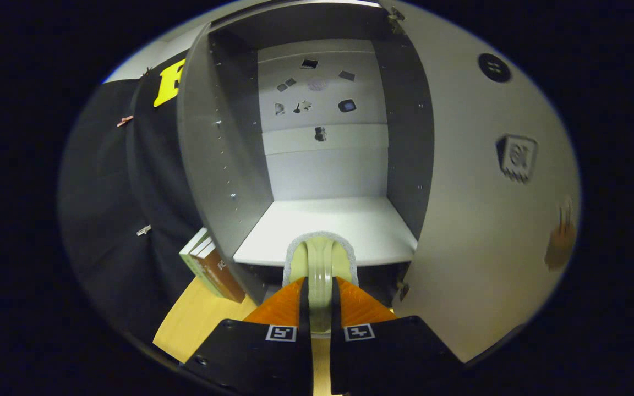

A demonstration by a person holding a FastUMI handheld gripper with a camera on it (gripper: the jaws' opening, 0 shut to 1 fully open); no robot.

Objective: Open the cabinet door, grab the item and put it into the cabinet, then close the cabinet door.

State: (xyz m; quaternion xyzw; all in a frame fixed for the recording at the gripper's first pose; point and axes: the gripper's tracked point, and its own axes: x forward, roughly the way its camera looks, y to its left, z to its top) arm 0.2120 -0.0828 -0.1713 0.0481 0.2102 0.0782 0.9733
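Cabinet door (487, 181) already swung wide open. Pale green brush (320, 264) clamped between both orange fingers of the hand-held gripper (320, 300), hovering just short of the bare cabinet shelf (344, 220). Left, by judgement: setting brush inside, letting go, shutting door.

Some books (211, 268) stood side by side on a light wooden table (193, 319), leaning right up against the outside of a tall grey wall. Behind them hung a black cloth (113, 220). Little clips (125, 120) were pinned on the cloth, one up high and one lower down.
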